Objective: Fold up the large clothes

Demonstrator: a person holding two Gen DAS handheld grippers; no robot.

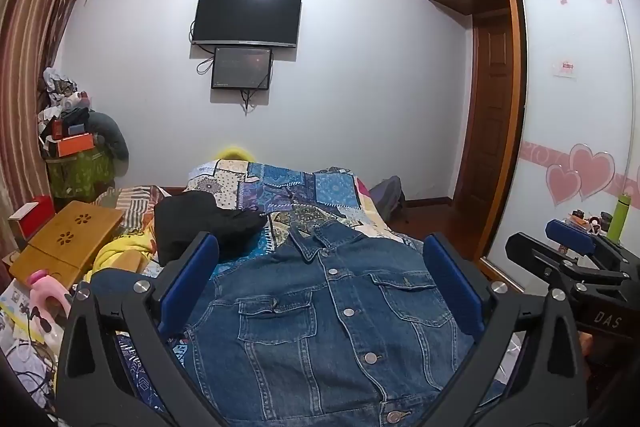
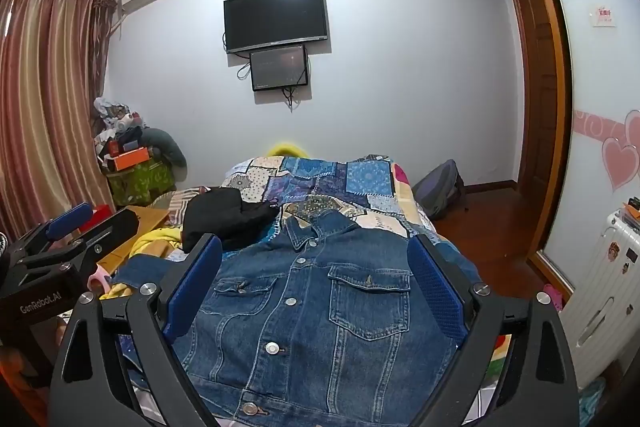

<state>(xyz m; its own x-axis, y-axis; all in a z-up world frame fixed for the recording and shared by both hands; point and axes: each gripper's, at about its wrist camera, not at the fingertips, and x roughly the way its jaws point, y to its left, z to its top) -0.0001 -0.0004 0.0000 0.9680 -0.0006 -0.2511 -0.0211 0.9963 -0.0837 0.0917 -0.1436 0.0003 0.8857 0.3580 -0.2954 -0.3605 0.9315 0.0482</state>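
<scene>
A blue denim jacket (image 1: 332,311) lies front up and buttoned on the patchwork bedspread (image 1: 288,187), collar toward the far wall. It also shows in the right wrist view (image 2: 316,307). My left gripper (image 1: 320,263) is open and empty, held above the jacket's chest with its blue pads (image 1: 188,279) spread wide. My right gripper (image 2: 316,263) is open and empty too, above the jacket. Each gripper shows at the other view's edge: the right gripper (image 1: 568,247) and the left gripper (image 2: 72,223).
A black garment (image 1: 200,223) lies on the bed beyond the jacket's left shoulder. A wooden lap table (image 1: 68,243) and clutter sit at the left. A wardrobe with sliding doors (image 1: 572,87) stands at the right. A backpack (image 2: 438,191) and a white suitcase (image 2: 604,291) sit on the floor.
</scene>
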